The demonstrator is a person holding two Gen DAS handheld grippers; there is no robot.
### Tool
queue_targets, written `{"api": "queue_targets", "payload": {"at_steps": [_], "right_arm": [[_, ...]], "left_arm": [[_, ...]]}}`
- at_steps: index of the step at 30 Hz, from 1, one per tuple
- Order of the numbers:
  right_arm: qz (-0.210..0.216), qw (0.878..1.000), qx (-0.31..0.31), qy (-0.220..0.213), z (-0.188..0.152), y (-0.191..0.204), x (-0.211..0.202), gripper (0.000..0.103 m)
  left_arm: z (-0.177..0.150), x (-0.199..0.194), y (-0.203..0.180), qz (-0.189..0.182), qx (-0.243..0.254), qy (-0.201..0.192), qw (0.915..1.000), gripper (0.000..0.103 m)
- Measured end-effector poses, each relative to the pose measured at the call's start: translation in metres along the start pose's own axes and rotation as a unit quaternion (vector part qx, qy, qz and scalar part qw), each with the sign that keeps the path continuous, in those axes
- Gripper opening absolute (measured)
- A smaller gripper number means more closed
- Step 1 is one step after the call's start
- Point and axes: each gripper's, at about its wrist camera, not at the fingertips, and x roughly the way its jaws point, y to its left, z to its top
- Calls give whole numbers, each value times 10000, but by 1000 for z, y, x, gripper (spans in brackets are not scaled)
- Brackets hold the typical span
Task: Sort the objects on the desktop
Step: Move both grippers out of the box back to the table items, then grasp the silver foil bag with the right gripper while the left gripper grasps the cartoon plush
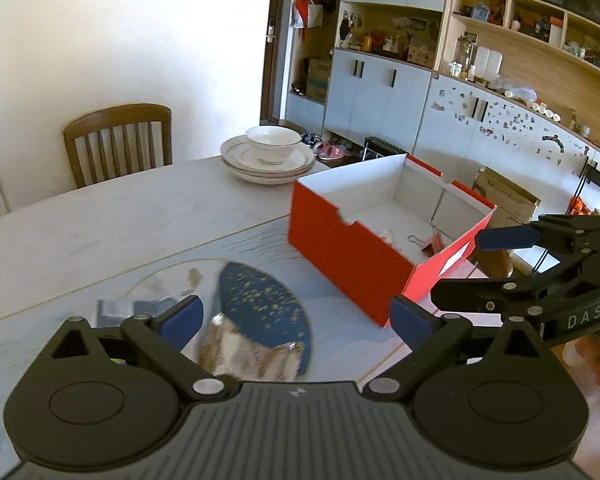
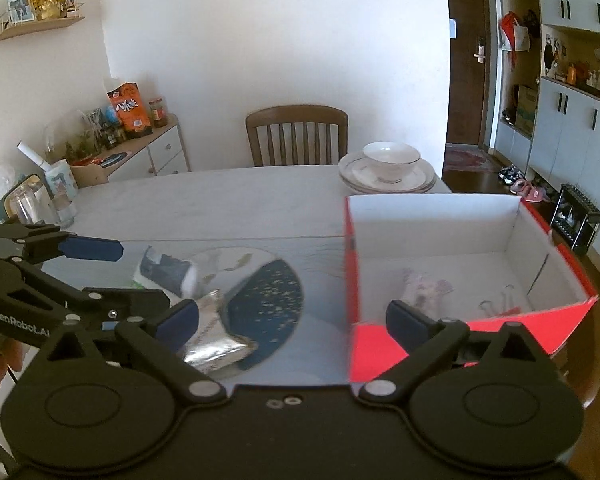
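The left gripper (image 1: 296, 316) is seen with its blue-padded fingers spread wide, nothing pinched between them and no object touched; a silver foil packet (image 1: 252, 350) lies on the mat below and between the fingers, near the red box (image 1: 340, 248). The right gripper (image 2: 292, 314) is likewise spread wide and empty, held above the near corner of the red box (image 2: 452, 328), with the foil packet (image 2: 216, 344) seen left of the box beside its left finger. Each gripper is also caught from the side in the other's view, the right gripper (image 1: 472, 268) at the box's near right corner and the left gripper (image 2: 140, 276) left of the box above the mat. A patterned table mat (image 1: 260, 300) with a dark blue speckled patch is spread beside the box, and a dark, blurred pack (image 2: 168, 270) is found on it farther left of the box; its kind cannot be made out. Inside the box a binder clip (image 1: 426, 242) and a pale smeared item (image 2: 424, 286) are seen, the latter too blurred to name. Beyond the box a bowl (image 1: 274, 142) is stacked on plates (image 1: 266, 164), and behind these a wooden chair (image 1: 118, 144) is partly cut off by the table (image 1: 120, 216).
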Motion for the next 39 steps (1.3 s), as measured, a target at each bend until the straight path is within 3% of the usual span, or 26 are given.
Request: {"api": "queue_targets", "payload": {"at_steps": [8, 18, 28, 39], "right_arm": [[-84, 10000, 18, -9, -10, 41, 10, 100], [-42, 9999, 1, 106, -18, 70, 36, 102], [-127, 9994, -98, 300, -25, 78, 71, 102], [-217, 9969, -223, 722, -28, 75, 117, 99]], "left_arm": [[-24, -25, 37, 169, -95, -45, 9998, 100], [-54, -40, 89, 699, -408, -18, 9967, 103], [-80, -27, 137, 1290, -577, 237, 9897, 103], [-94, 8, 171, 1663, -574, 625, 9824, 103]]}}
